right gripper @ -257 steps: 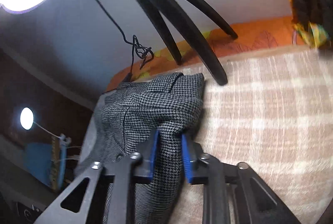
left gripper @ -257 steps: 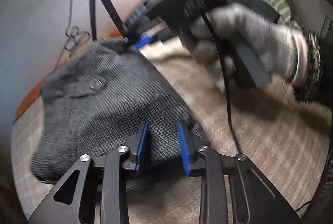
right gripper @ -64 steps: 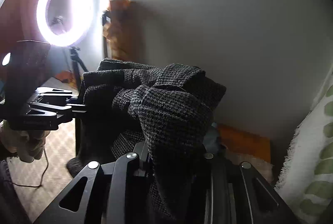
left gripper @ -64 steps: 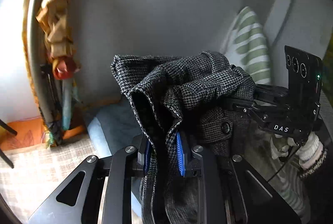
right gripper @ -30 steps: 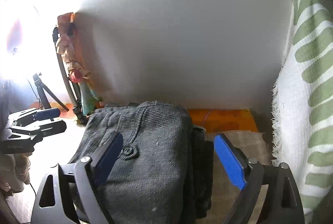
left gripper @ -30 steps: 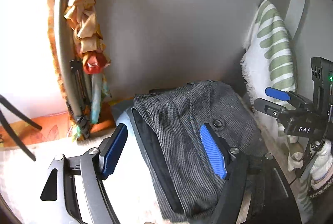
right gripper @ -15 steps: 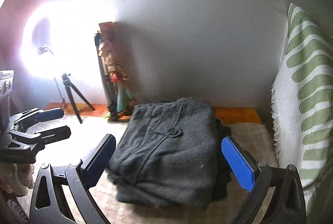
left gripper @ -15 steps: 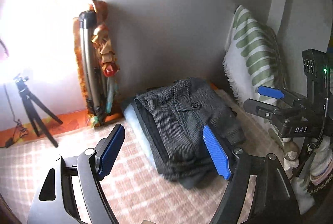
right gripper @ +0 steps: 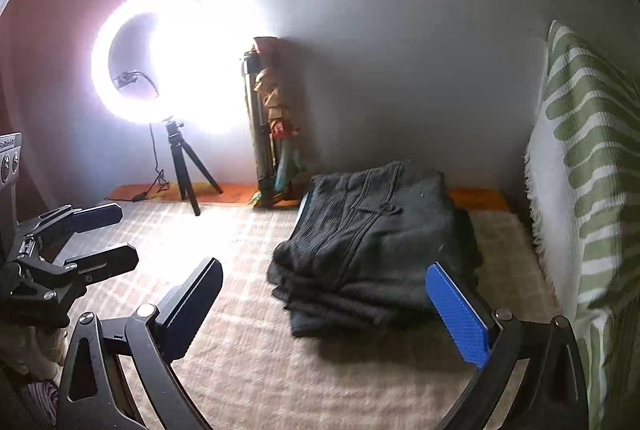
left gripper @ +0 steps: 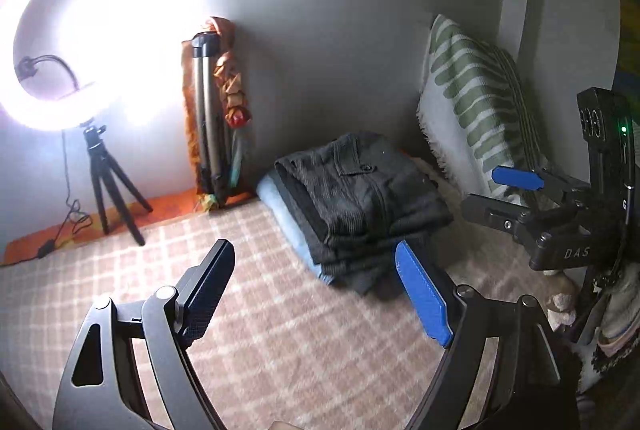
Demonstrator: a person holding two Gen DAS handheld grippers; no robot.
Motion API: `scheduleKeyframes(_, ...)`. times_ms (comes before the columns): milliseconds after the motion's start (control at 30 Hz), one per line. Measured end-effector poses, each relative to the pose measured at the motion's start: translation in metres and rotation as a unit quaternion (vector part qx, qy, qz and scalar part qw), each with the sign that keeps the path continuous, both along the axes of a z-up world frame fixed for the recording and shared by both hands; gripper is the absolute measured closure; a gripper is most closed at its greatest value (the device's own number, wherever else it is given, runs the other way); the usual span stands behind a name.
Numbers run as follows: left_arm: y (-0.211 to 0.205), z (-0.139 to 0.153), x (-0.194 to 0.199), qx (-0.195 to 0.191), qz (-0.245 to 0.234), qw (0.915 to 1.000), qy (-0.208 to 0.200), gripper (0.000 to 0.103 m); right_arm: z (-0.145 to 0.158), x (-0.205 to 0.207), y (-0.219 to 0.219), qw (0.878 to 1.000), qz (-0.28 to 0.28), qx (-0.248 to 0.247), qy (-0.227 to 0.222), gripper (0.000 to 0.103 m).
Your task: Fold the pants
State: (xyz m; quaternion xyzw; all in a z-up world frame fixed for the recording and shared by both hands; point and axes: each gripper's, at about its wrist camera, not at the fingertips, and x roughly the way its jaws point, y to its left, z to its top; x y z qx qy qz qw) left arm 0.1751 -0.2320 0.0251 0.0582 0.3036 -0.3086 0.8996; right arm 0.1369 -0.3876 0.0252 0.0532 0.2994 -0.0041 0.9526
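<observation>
pants (left gripper: 360,198) folded, stacked far right beside pillow (left gripper: 476,102) | left gripper (left gripper: 320,294) spread wide, empty | right gripper (right gripper: 324,314) spread wide, empty | apparently nothing left

1. The pants (left gripper: 360,198), ahead of the spread jaws, are dark, coarse woven cloth, matt.
2. The blanket (left gripper: 280,330) under the jaws is soft checked cloth.
3. The pillow (right gripper: 588,190) looks ribbed, fringed fabric.
4. The left gripper (left gripper: 320,294) has matt black arms with textured blue pads.
5. The tripod (left gripper: 108,186) is black plastic or metal.
</observation>
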Motion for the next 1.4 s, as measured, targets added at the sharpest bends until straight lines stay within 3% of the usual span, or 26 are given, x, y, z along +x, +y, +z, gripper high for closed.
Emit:
scheduleKeyframes(400,0.035,-0.025,-0.031,-0.010,0.017,0.9998,0.002,0.020,-0.030,-0.028,0.027,0.999,-0.049,-0.008,0.007,0.000)
scheduleKeyframes(733,0.047,-0.030,-0.041,-0.003,0.025,0.9995,-0.019,0.020,-0.046,-0.034,0.036,0.997,-0.075,-0.011,0.002,0.000)
scheduleKeyframes(1400,0.046,-0.027,-0.059,0.004,0.029,0.9994,-0.018,0.020,-0.021,-0.046,0.040,0.993,-0.116,-0.008,-0.024,0.000)
